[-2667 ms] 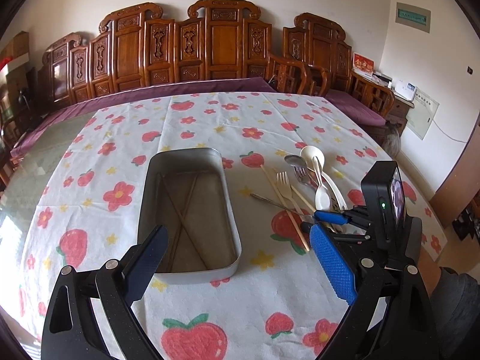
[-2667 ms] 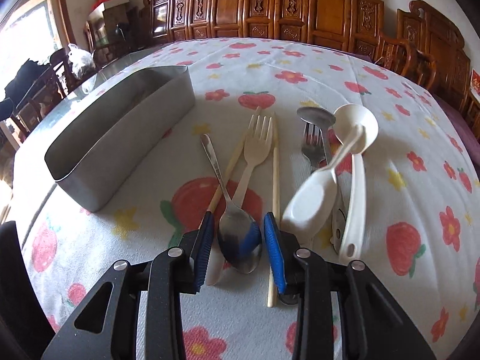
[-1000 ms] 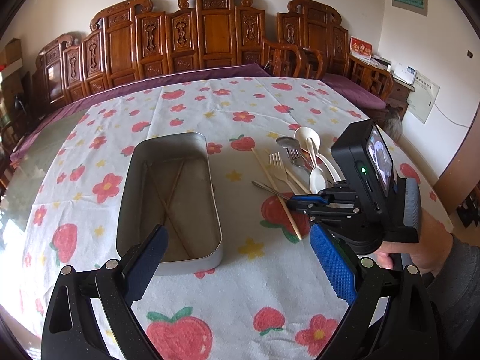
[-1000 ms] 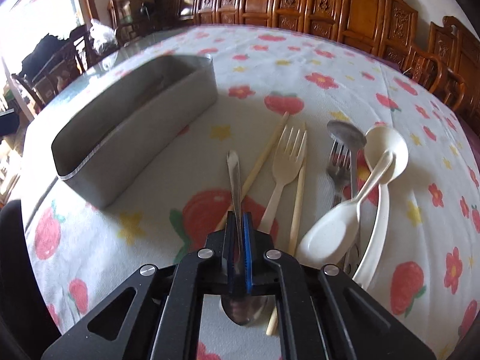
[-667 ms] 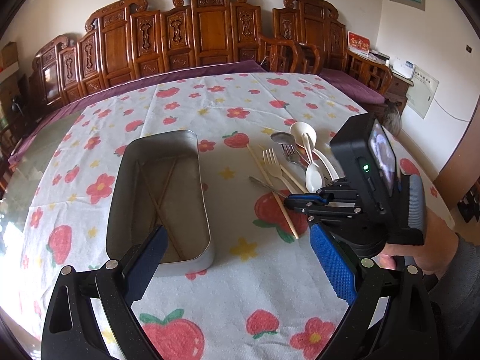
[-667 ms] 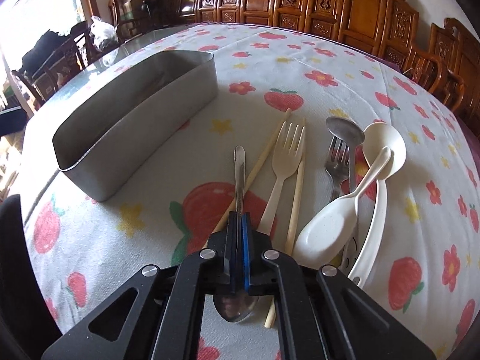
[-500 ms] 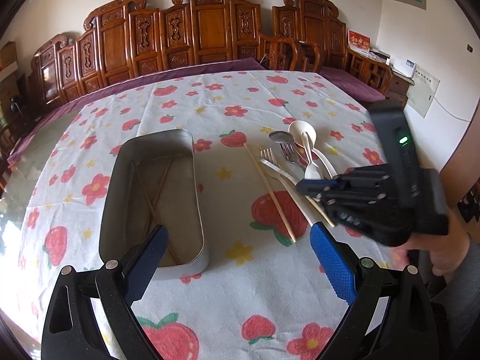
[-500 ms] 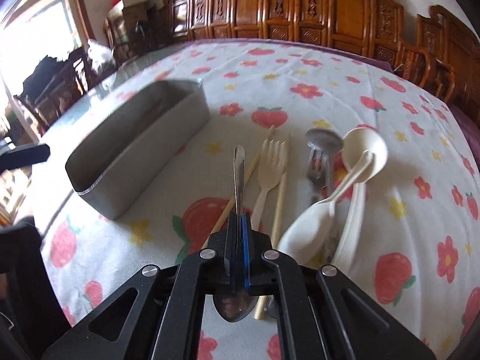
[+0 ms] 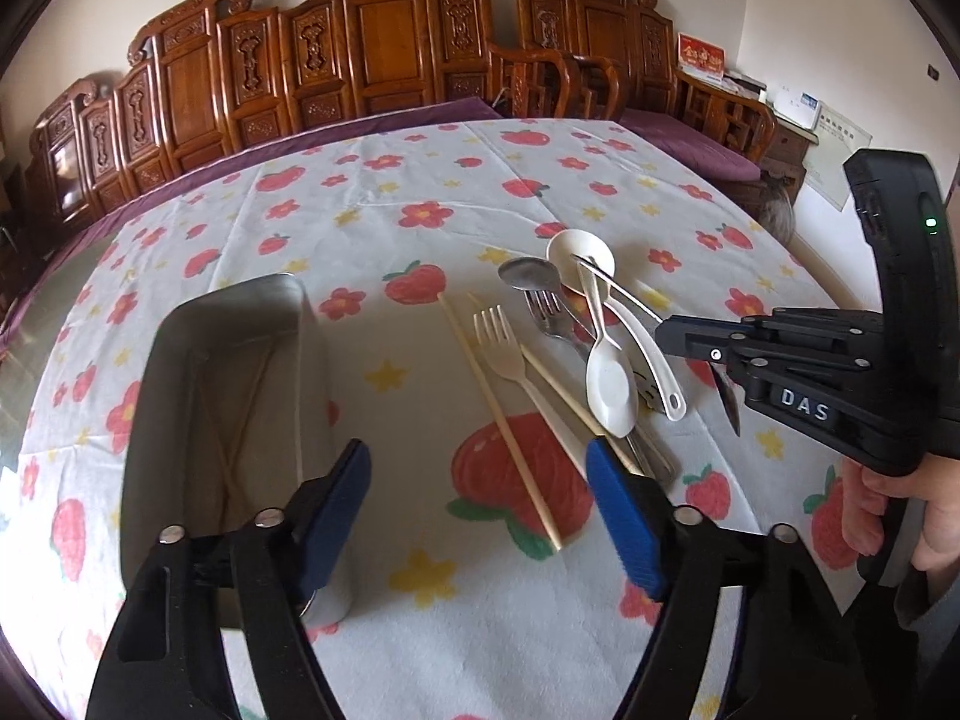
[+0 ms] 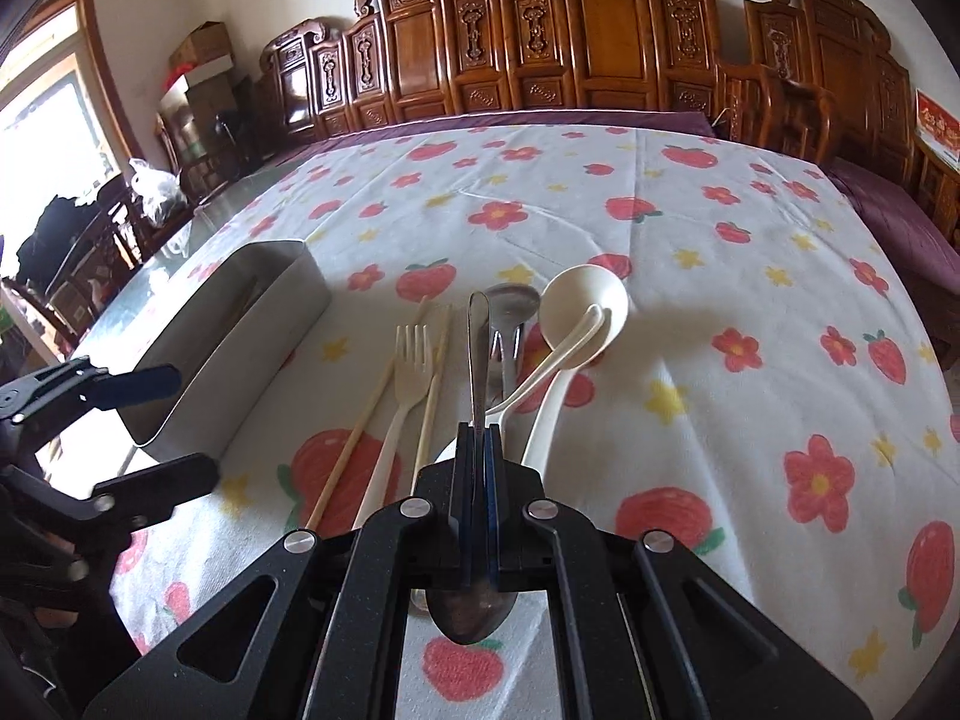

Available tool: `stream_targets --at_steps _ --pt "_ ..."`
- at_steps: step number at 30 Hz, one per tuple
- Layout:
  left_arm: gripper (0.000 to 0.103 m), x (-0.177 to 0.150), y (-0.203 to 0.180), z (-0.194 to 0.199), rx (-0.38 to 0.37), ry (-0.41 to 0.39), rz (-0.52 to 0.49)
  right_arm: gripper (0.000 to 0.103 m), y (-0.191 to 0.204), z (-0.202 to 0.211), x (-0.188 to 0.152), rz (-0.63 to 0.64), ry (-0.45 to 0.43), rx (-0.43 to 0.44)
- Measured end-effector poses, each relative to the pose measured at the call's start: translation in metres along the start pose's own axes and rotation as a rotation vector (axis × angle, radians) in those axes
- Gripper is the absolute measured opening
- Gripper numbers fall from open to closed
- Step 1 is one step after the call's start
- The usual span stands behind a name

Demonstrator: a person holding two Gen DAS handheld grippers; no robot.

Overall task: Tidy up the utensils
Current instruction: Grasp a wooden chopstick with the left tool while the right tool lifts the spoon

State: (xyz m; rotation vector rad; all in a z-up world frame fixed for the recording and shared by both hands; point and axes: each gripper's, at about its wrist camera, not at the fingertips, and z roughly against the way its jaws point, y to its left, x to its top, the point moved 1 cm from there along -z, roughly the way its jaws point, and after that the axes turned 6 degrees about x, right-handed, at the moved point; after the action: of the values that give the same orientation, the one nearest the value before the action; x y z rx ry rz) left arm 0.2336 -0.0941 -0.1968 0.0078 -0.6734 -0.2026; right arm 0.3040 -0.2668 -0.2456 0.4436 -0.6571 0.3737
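Strawberry-print tablecloth (image 9: 420, 192), carved chairs (image 9: 384, 42) behind — right jaws pinch metal spoon (image 10: 478, 360); left jaws narrowing, empty.

Both tools are black angular frames with silver screws and blue pads; the right gripper (image 9: 690, 333) carries white "DAS" lettering, a green light, grey sleeve (image 9: 936, 594) behind.

Utensils (image 9: 576, 354) beside tray (image 9: 210, 372) (metal)

Rectangular steel tray (image 9: 180, 384) left of the left fingers (image 9: 336, 498), loose cutlery pile (image 9: 576, 330) ahead on the worktop (image 9: 420, 210), thin wooden chopsticks (image 9: 240, 420) inside the tray
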Motion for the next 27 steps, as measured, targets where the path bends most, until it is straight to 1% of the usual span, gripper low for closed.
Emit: stream_targets --at_steps 2,4,10,11,13,18,21,27 --pt "0.06 0.003 -0.004 -0.011 -0.014 0.019 -0.001 0.004 -0.001 0.0 0.0 -0.002 -0.002 0.001" --pt "0.05 0.006 -0.006 -0.022 -0.025 0.042 0.002 0.004 -0.001 0.0 0.0 -0.001 0.0 0.002" --pt "0.031 0.007 -0.016 -0.052 -0.023 0.094 -0.01 0.004 -0.002 -0.002 0.001 -0.002 0.009 0.003" --pt "0.03 0.006 -0.017 -0.056 -0.023 0.101 -0.011 0.004 -0.001 -0.004 0.001 0.0 0.012 0.003" --pt "0.024 0.004 -0.018 -0.063 -0.023 0.115 -0.009 0.004 0.0 -0.005 0.0 0.005 0.016 0.004" --pt "0.014 0.0 -0.018 -0.073 -0.016 0.147 0.001 0.004 0.002 -0.008 0.0 0.011 0.021 0.005" --pt "0.005 -0.002 -0.016 -0.073 -0.006 0.144 0.008 0.004 0.004 -0.009 0.0 0.014 0.025 0.005" --pt "0.004 -0.007 -0.004 -0.062 -0.001 0.133 0.04 0.004 0.007 -0.011 0.001 0.021 0.028 0.007"
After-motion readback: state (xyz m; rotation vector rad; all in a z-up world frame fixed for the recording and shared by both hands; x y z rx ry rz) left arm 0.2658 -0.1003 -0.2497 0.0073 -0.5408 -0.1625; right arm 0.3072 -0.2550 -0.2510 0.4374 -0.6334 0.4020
